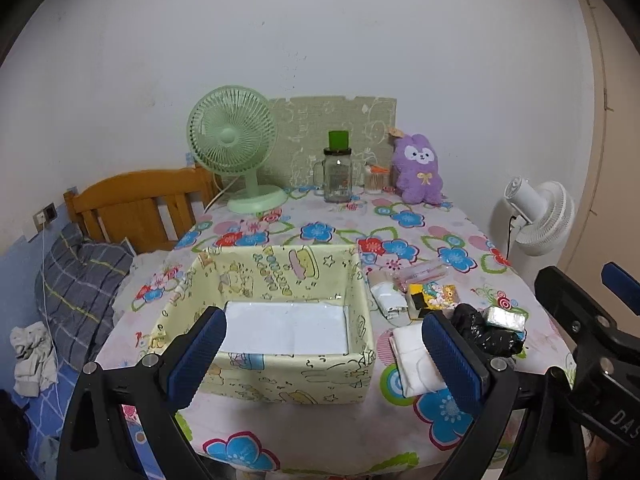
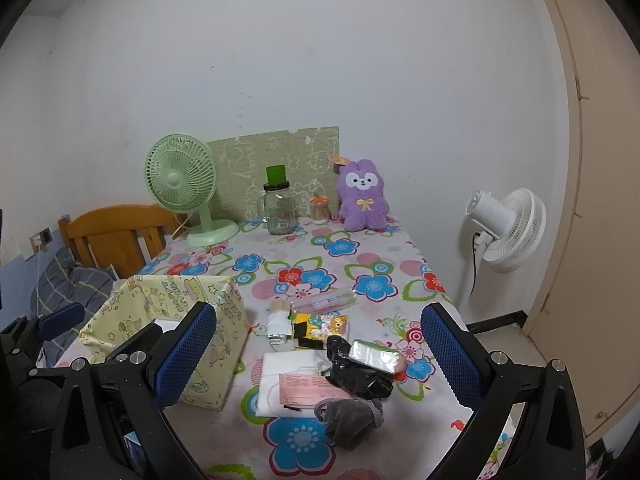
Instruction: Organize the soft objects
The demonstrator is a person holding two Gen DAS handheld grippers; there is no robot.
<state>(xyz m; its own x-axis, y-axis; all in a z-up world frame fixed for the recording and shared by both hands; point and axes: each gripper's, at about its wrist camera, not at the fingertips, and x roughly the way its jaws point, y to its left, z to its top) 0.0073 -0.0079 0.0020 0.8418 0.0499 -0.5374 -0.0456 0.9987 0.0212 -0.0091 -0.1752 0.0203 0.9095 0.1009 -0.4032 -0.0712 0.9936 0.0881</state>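
A pale yellow fabric box [image 1: 280, 376] [image 2: 224, 344] stands on the flowered table with a white sheet [image 1: 286, 326] on its bottom. My left gripper [image 1: 324, 356] hovers open over its near wall, holding nothing. Right of the box lies a pile: a black plastic bag [image 2: 356, 376] [image 1: 486, 330], a silver tissue pack [image 2: 374, 356] [image 1: 504, 318], a white mask [image 2: 288, 360], a pink packet [image 2: 308, 394], a grey sock [image 2: 348, 416] and a cartoon-print pack [image 2: 324, 324]. My right gripper [image 2: 320, 360] stands open above this pile. A purple plush rabbit [image 2: 362, 196] [image 1: 418, 168] sits at the back.
At the table's back stand a green desk fan [image 1: 236, 148], a glass jar [image 1: 337, 174] with a green lid and a toothpick holder [image 2: 320, 208]. A white floor fan [image 2: 506, 230] stands to the right. A wooden headboard [image 1: 136, 204] and a bed with grey bedding lie left.
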